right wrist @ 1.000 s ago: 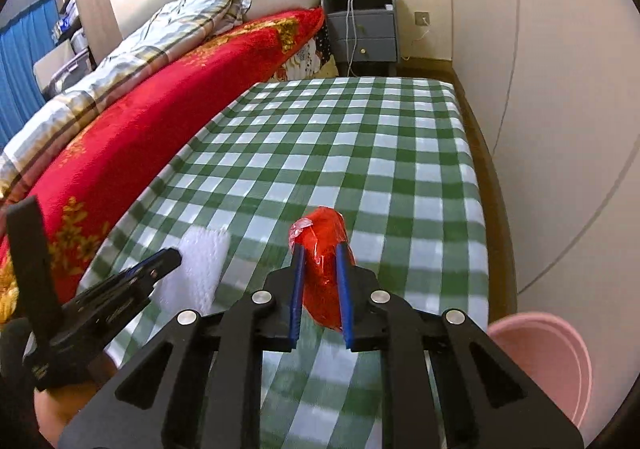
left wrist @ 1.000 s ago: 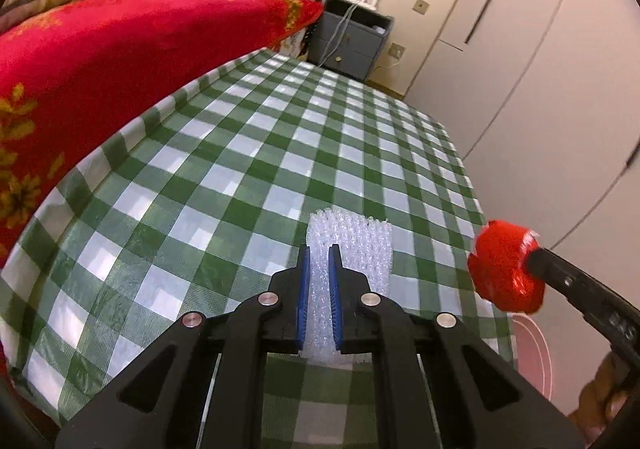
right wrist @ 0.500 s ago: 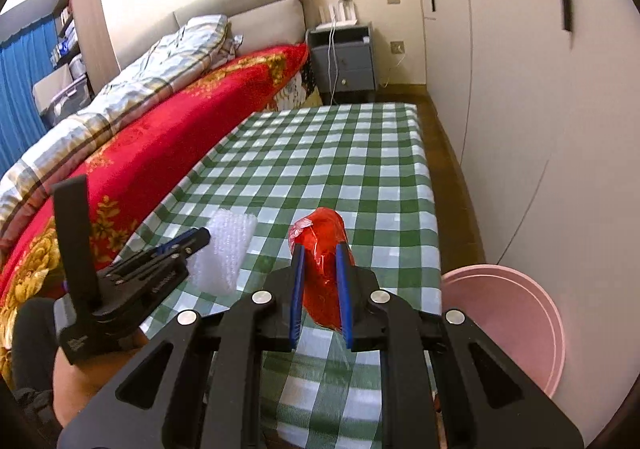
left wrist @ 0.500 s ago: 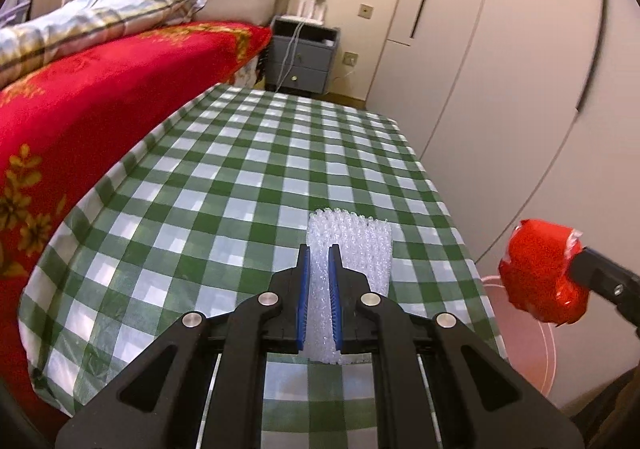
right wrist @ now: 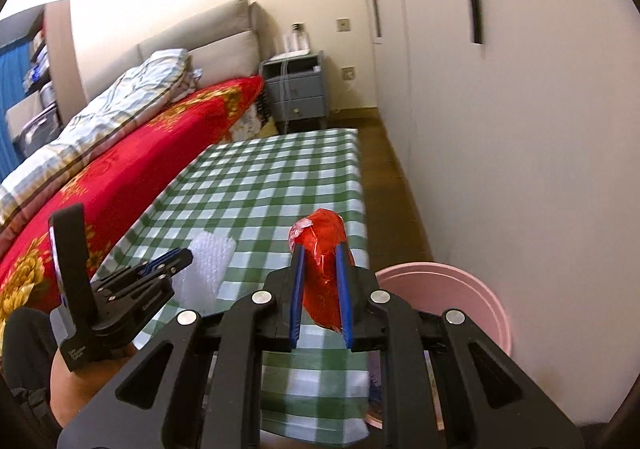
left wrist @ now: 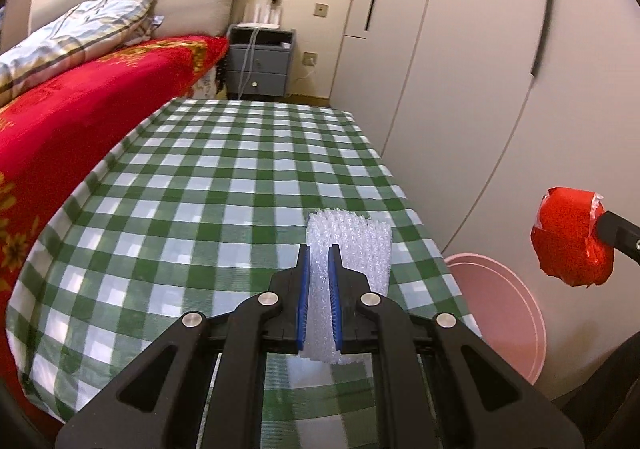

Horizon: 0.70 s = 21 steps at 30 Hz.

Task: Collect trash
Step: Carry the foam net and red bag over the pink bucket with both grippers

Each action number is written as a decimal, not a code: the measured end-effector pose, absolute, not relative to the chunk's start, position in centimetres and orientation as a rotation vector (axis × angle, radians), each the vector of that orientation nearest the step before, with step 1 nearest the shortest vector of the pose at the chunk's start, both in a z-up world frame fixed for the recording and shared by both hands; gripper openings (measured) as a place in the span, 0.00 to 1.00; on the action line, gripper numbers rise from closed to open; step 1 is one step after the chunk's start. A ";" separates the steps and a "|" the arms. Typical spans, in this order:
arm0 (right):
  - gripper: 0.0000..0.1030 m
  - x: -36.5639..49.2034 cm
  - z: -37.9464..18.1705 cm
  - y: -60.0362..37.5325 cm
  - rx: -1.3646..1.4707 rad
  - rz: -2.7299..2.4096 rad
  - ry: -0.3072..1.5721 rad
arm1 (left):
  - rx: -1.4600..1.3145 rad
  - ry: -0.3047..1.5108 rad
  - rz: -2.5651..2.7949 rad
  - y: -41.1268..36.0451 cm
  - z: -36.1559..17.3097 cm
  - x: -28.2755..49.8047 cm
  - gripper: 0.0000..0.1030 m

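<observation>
Green-check tablecloth point(left wrist: 224, 185), red bedspread point(left wrist: 80, 117) beside it, grey nightstand point(left wrist: 260, 61) behind.

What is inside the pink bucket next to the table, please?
The pink bucket shows only a bare pink inner wall. Its bottom is covered by the right hand-held gripper holding the red wrapper, and by the table edge.

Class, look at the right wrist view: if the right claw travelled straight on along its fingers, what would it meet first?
Probably the green-checked tablecloth near its right-hand edge: the right claw, shut on the red wrapper, points slightly downward over the table. The pink bin sits off to the right. Depth is uncertain.
</observation>
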State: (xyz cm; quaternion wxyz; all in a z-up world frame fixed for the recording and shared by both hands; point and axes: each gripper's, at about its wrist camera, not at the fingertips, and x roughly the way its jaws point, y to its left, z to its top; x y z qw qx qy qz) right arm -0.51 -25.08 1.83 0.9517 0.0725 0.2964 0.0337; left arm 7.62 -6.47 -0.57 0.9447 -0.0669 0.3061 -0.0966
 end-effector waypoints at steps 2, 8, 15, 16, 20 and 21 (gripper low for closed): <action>0.15 -0.7 1.6 -26.0 0.164 0.042 0.609 | -0.132 0.621 -0.211 -7.0 -0.5 7.6 0.09; 0.15 -0.9 1.3 -27.6 0.199 0.001 0.610 | -0.129 0.618 -0.247 -8.8 -0.4 7.6 0.09; 0.15 -1.4 1.1 -29.3 0.232 -0.062 0.605 | -0.127 0.620 -0.307 -11.8 -0.3 7.8 0.09; 0.15 -1.4 1.1 -29.7 0.242 -0.076 0.605 | -0.127 0.622 -0.317 -12.4 -0.3 7.9 0.09; 0.15 -1.3 0.7 -30.8 0.268 -0.120 0.609 | -0.126 0.630 -0.358 -14.4 -0.6 8.0 0.09; 0.16 -1.2 0.6 -31.0 0.275 -0.127 0.612 | -0.125 0.632 -0.367 -14.9 -0.6 8.0 0.09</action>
